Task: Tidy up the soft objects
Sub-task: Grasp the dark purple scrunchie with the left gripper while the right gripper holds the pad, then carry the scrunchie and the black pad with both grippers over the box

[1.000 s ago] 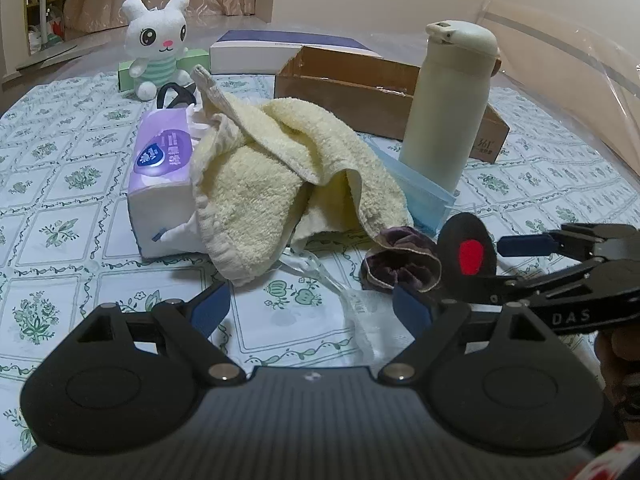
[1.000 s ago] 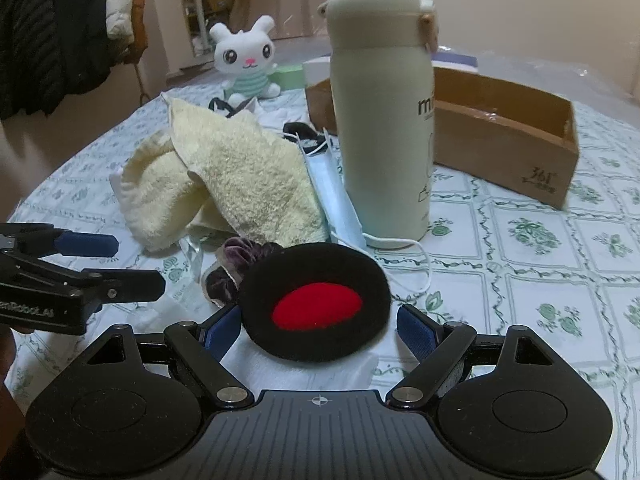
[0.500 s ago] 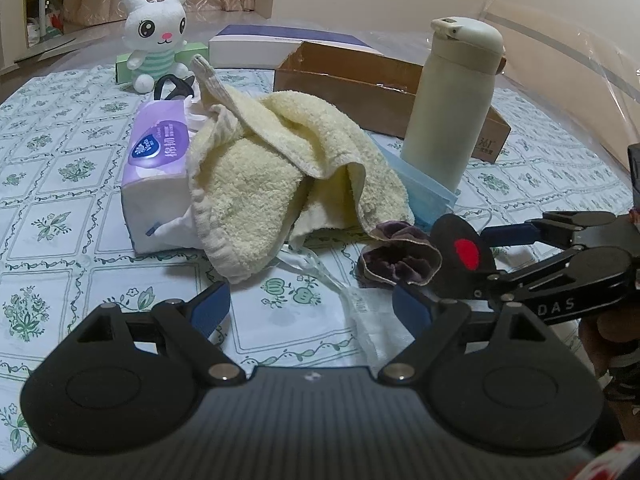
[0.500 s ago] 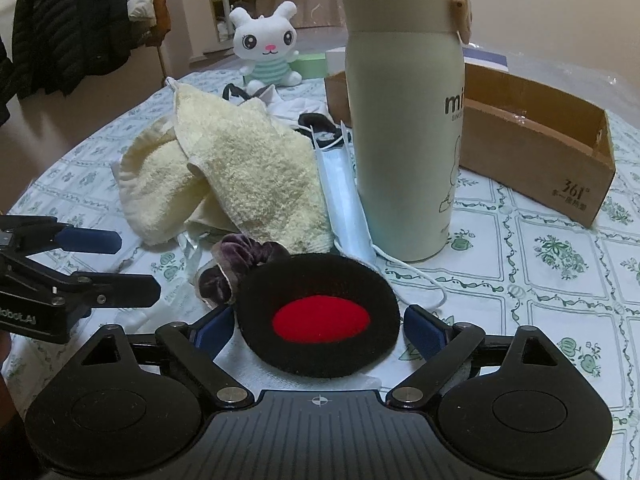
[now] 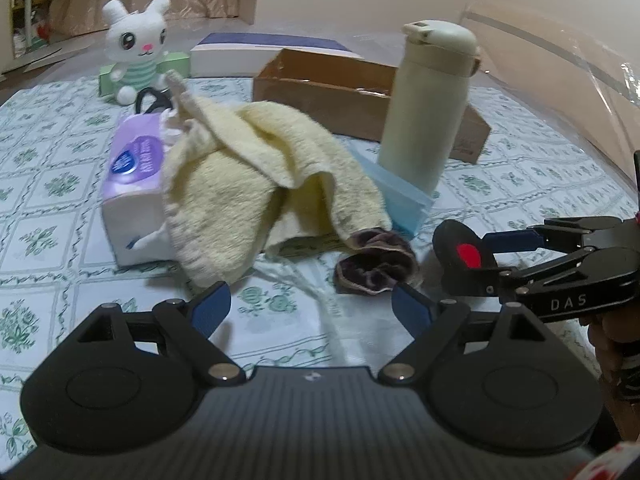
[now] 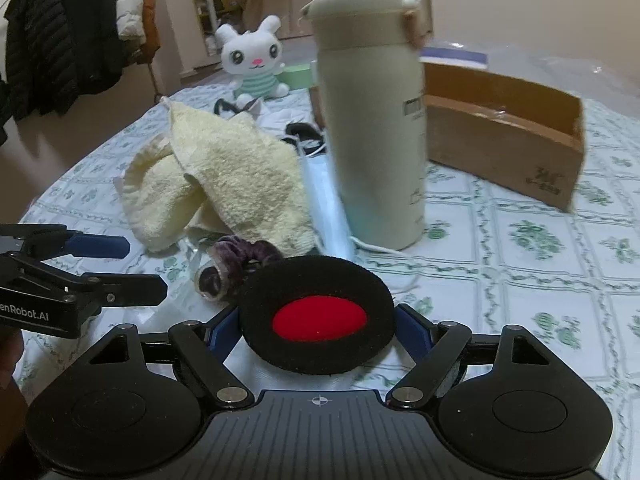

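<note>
A black round pad with a red centre (image 6: pixel 318 322) sits between the fingers of my right gripper (image 6: pixel 320 326), held above the tablecloth; it also shows in the left wrist view (image 5: pixel 460 254). My left gripper (image 5: pixel 310 306) is open and empty, low over the table in front of a dark purple scrunchie (image 5: pixel 376 264). A crumpled yellow towel (image 5: pixel 256 184) lies behind it, over a blue face mask (image 5: pixel 400 200) and against a purple tissue pack (image 5: pixel 132 172). A white plush bunny (image 5: pixel 138 48) sits far back.
A tall cream flask (image 5: pixel 430 108) stands on the mask's edge. An open brown cardboard box (image 5: pixel 352 88) lies behind it, with a white and blue box (image 5: pixel 264 52) further back. Clear plastic wrap (image 5: pixel 304 296) lies under my left gripper. Coats (image 6: pixel 64 32) hang beyond the table.
My right gripper has carried the black pad a little up and right, closer to the flask. My left gripper has drawn slightly back and to the right.
</note>
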